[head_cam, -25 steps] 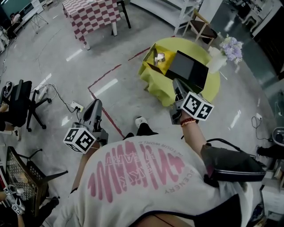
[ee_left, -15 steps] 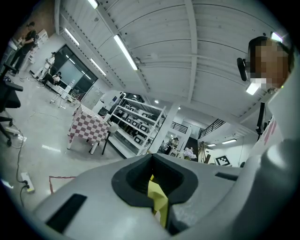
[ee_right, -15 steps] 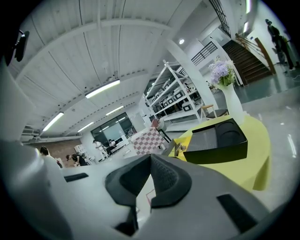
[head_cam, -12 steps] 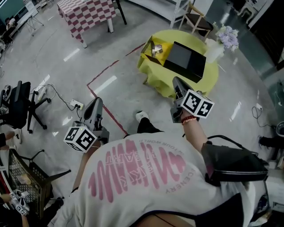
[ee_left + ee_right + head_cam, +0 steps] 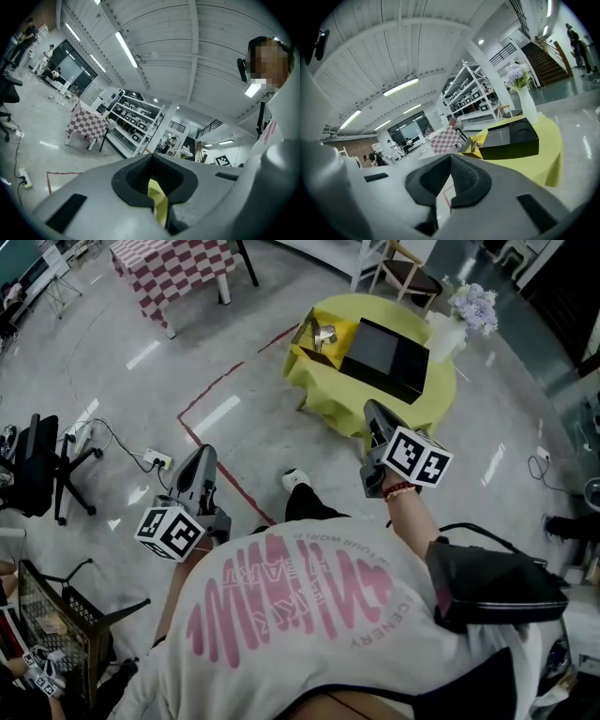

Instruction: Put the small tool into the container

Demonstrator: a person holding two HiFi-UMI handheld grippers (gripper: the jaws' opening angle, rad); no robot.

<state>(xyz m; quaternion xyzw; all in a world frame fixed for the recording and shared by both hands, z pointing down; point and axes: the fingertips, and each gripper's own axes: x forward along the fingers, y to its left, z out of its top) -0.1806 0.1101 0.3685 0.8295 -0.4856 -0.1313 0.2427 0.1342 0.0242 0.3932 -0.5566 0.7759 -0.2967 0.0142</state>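
Note:
A round table under a yellow cloth (image 5: 319, 390) stands ahead on the floor. On it lies a black box-shaped container (image 5: 380, 354), also seen in the right gripper view as the container (image 5: 511, 138). A small metallic tool (image 5: 325, 337) rests on a tan open box at the table's left edge. My right gripper (image 5: 370, 411) is held in the air short of the table, shut and empty; in its own view the right gripper (image 5: 450, 158) has its tips together. My left gripper (image 5: 204, 456) hangs lower left over the floor, and the left gripper (image 5: 151, 158) is shut with nothing held.
A white vase of lilac flowers (image 5: 459, 320) stands at the table's far right. A checkered table (image 5: 173, 268) and a chair (image 5: 408, 277) stand beyond. Red tape (image 5: 220, 390) marks the floor. An office chair (image 5: 37, 460), a power strip (image 5: 155, 462) and a wire basket (image 5: 47, 634) are at left.
The yellow table and the things on it have slid up and left in the head view. Both grippers keep the same pose and stay shut.

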